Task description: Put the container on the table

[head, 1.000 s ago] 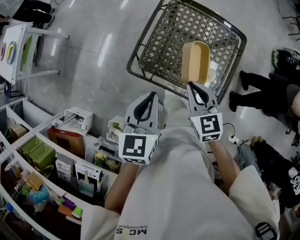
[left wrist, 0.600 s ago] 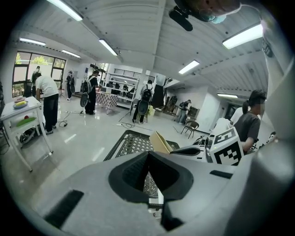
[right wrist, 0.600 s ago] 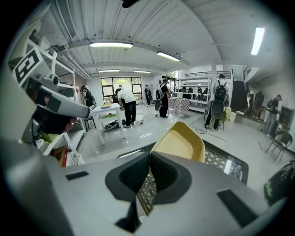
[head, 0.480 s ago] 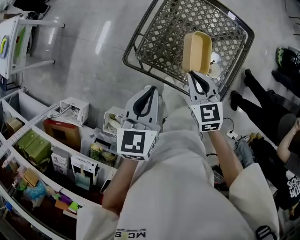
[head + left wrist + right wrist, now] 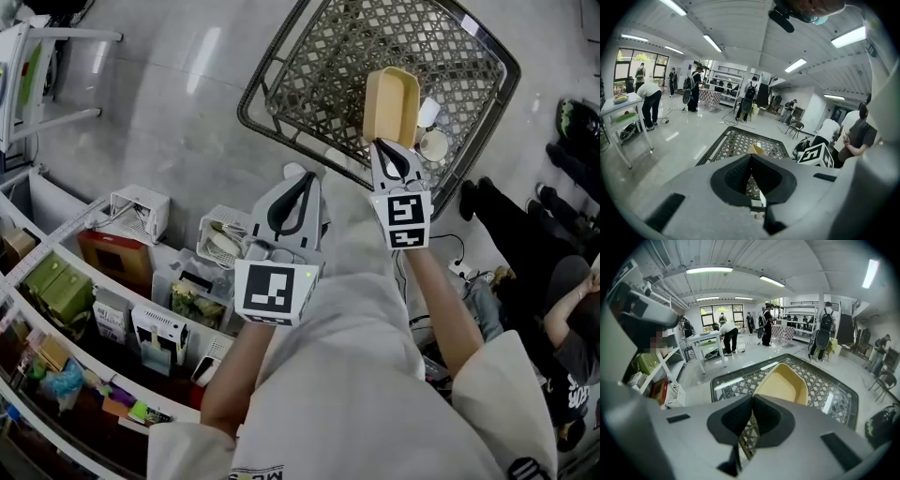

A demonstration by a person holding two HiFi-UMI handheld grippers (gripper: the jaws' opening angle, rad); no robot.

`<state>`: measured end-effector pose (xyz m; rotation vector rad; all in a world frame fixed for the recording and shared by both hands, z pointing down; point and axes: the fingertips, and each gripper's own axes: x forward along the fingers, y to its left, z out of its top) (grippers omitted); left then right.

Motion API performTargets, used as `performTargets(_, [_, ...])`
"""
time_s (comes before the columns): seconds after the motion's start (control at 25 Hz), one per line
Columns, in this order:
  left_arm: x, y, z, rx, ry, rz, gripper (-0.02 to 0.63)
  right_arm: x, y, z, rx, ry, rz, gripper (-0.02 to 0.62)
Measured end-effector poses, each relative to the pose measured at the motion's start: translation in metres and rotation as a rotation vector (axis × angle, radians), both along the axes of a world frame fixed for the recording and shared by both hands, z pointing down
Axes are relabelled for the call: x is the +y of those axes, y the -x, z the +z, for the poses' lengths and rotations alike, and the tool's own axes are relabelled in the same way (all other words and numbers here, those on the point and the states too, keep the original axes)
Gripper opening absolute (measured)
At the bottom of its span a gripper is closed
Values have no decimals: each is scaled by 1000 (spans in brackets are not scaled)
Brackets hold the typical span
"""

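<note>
Your right gripper clamped rim of smooth tan plastic container, held on edge over wire-lattice cart. Your left gripper pinched shut, empty; its view caught only container's corner.

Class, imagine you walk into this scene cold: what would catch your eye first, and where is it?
The yellow container stands out first, gripped at its edge by the right tongs over a big wire basket at the top of the head view. Next come the left tongs, shut and empty beside it, with cluttered shelves at the lower left.
</note>
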<state>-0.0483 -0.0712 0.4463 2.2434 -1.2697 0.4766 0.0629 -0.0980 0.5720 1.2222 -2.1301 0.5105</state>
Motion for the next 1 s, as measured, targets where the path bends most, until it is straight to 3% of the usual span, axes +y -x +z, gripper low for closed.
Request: performTargets(1.0, [5,4,42,-19,70,-8,24,9,2,108,30,239,-21,26])
